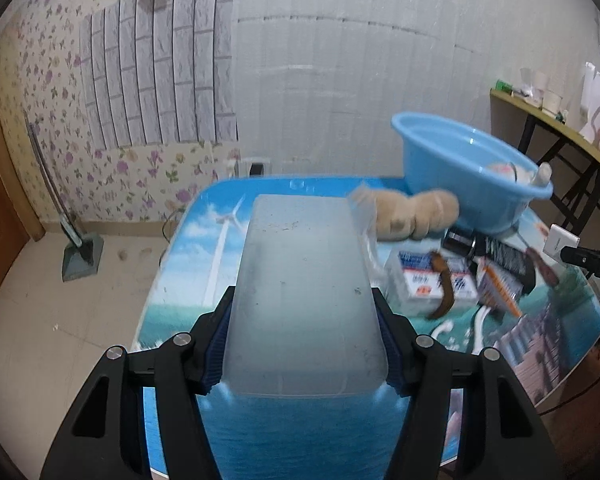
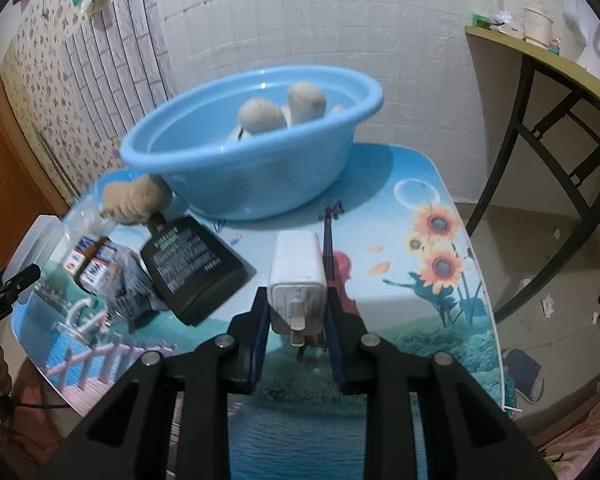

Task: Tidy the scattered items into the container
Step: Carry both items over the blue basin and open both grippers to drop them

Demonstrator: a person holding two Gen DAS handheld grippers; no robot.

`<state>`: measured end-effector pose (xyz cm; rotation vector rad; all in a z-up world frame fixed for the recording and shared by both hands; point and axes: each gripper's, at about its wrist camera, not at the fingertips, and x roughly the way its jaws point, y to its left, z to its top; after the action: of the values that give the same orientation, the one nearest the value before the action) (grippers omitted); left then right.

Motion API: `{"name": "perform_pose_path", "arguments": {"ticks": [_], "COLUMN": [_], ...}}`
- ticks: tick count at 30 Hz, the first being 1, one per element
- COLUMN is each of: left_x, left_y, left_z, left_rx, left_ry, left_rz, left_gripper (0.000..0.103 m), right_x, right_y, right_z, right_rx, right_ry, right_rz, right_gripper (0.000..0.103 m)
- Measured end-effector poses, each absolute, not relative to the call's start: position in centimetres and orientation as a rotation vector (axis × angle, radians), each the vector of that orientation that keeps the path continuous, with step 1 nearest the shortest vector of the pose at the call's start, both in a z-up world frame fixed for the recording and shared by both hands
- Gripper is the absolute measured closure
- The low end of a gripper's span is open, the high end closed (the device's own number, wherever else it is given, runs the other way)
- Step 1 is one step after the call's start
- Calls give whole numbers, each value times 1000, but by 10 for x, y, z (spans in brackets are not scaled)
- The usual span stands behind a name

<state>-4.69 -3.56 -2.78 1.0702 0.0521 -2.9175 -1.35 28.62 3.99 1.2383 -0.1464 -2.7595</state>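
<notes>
My left gripper point(image 1: 304, 340) is shut on a frosted translucent plastic box point(image 1: 300, 288) and holds it above the table. My right gripper point(image 2: 298, 320) is shut on a white charger plug point(image 2: 298, 276), prongs toward the camera; the plug also shows in the left wrist view point(image 1: 562, 240). The blue basin point(image 2: 252, 152) stands at the back of the table point(image 2: 420, 216) with beige plush pieces point(image 2: 284, 112) inside. A beige plush toy point(image 2: 136, 200) lies against the basin's left side. A black bottle point(image 2: 192, 268), small white cartons point(image 1: 424, 280) and a dark packet point(image 2: 128, 284) lie scattered on the table.
A brown strap point(image 1: 444, 284) lies over the cartons. A white hook point(image 2: 80, 312) lies near the table's left front. A side desk point(image 2: 540, 56) with cups stands to the right. A dustpan point(image 1: 80, 256) leans against the floral wall on the floor.
</notes>
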Motion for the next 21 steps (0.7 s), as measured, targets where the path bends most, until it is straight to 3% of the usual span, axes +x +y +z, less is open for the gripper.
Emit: {"name": "perform_pose_path", "arguments": {"ticks": [10, 21], "left_x": [-63, -111], "left_y": [-18, 41], "left_z": [28, 43], "left_rx": [891, 910], "left_ry": [60, -2], "left_rz": [-3053, -3200], "left_gripper": [41, 41], "right_x": [-9, -19], "right_y": [287, 286], "right_z": [85, 107], "right_rx": [1059, 954], "right_ry": [-195, -213], "right_rz": [-2805, -2805], "right_gripper": [77, 77]}}
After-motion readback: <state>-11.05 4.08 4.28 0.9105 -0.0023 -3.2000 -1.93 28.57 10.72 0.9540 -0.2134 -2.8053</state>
